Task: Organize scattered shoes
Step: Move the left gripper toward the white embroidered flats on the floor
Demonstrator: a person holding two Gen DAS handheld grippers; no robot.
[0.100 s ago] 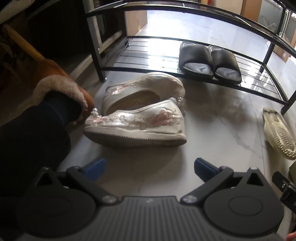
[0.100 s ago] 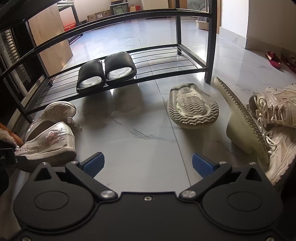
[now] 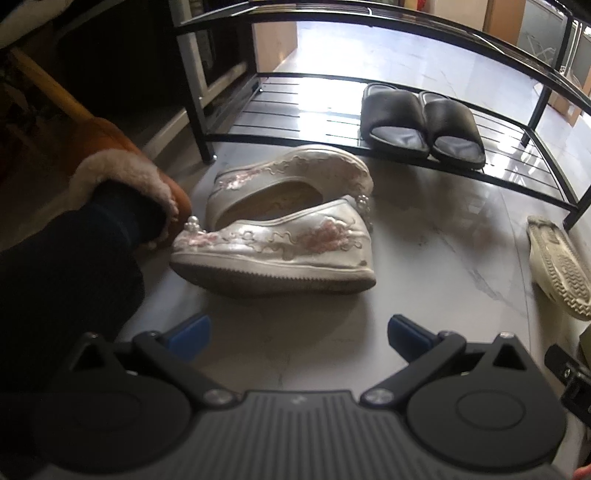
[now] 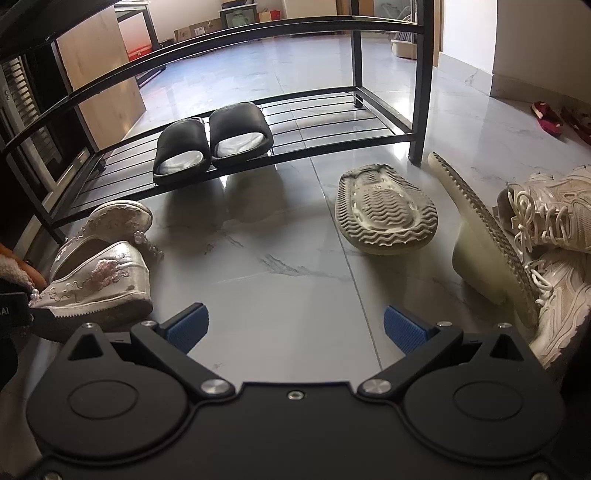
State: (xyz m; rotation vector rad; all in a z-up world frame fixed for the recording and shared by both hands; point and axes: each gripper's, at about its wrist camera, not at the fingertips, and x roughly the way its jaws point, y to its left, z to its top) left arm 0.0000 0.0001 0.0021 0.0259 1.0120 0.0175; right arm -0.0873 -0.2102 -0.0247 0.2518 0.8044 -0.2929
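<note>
Two white embroidered shoes (image 3: 273, 247) (image 4: 98, 284) lie on the marble floor before a black metal shoe rack (image 3: 406, 155) (image 4: 332, 147). A pair of black slippers (image 3: 421, 123) (image 4: 212, 140) rests on the rack's low shelf. My left gripper (image 3: 297, 338) is open, a short way in front of the nearer embroidered shoe. My right gripper (image 4: 293, 326) is open over bare floor. An upturned cream slipper (image 4: 386, 210) (image 3: 557, 266) lies ahead of it to the right. A second cream slipper (image 4: 487, 240) leans against white sneakers (image 4: 554, 251).
A person's foot in a brown fur-lined slipper (image 3: 125, 177) and a dark trouser leg (image 3: 66, 280) fill the left of the left wrist view. Red shoes (image 4: 546, 116) lie by the far right wall. Cardboard boxes (image 4: 192, 29) stand at the back.
</note>
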